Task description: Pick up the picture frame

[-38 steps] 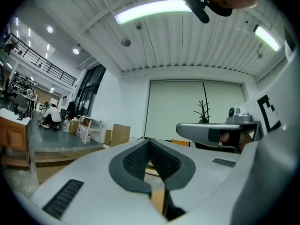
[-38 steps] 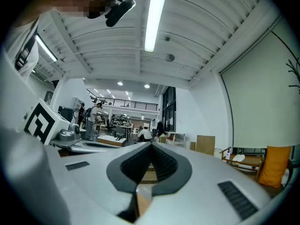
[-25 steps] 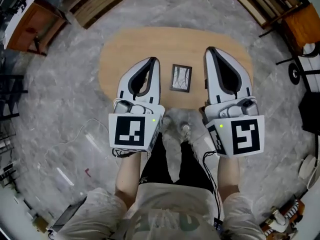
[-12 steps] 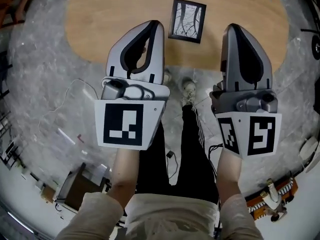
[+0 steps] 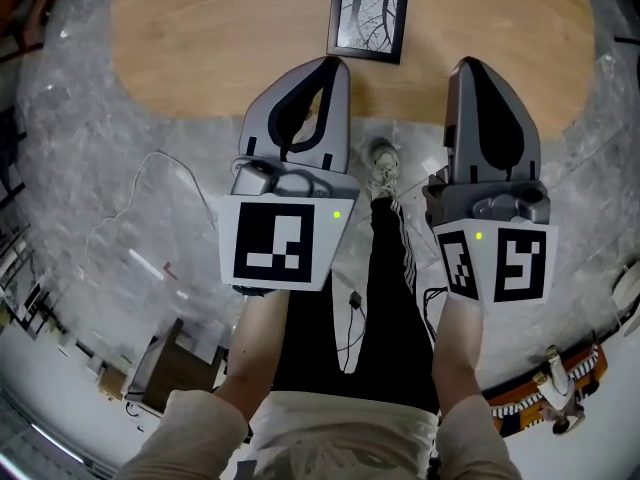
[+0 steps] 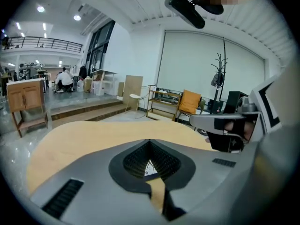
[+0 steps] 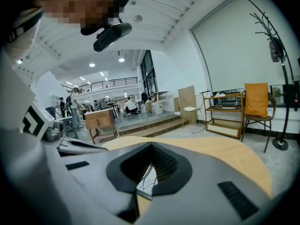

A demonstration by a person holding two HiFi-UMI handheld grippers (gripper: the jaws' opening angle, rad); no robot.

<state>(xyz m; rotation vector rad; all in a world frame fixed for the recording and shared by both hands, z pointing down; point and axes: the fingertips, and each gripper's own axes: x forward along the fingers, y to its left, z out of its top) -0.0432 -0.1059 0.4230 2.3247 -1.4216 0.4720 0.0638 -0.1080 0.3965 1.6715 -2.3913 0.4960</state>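
A black picture frame (image 5: pixel 368 16) holding a branch drawing lies flat on the oval wooden table (image 5: pixel 200 48), near its front edge. My left gripper (image 5: pixel 337 62) is shut and empty, its tip over the table edge just below and left of the frame. My right gripper (image 5: pixel 468 64) is likewise shut and empty, its tip to the frame's lower right. In the left gripper view the shut left gripper (image 6: pixel 150 141) shows a sliver of the frame (image 6: pixel 150 167) through its gap. The right gripper (image 7: pixel 151 145) shows more of the frame (image 7: pixel 148 180) the same way.
The person's legs in black trousers (image 5: pixel 385 298) and a shoe (image 5: pixel 383 158) are between the grippers. A white cable (image 5: pixel 150 193) trails on the marble floor at left. An orange chair (image 7: pixel 257 100) and a shelf (image 7: pixel 226 110) stand beyond the table, with a wooden cabinet (image 7: pixel 99 120) behind.
Both grippers have come down with the head, so the table and frame now fill the top of the view. The tips have neared the table's front edge. Both stay shut.
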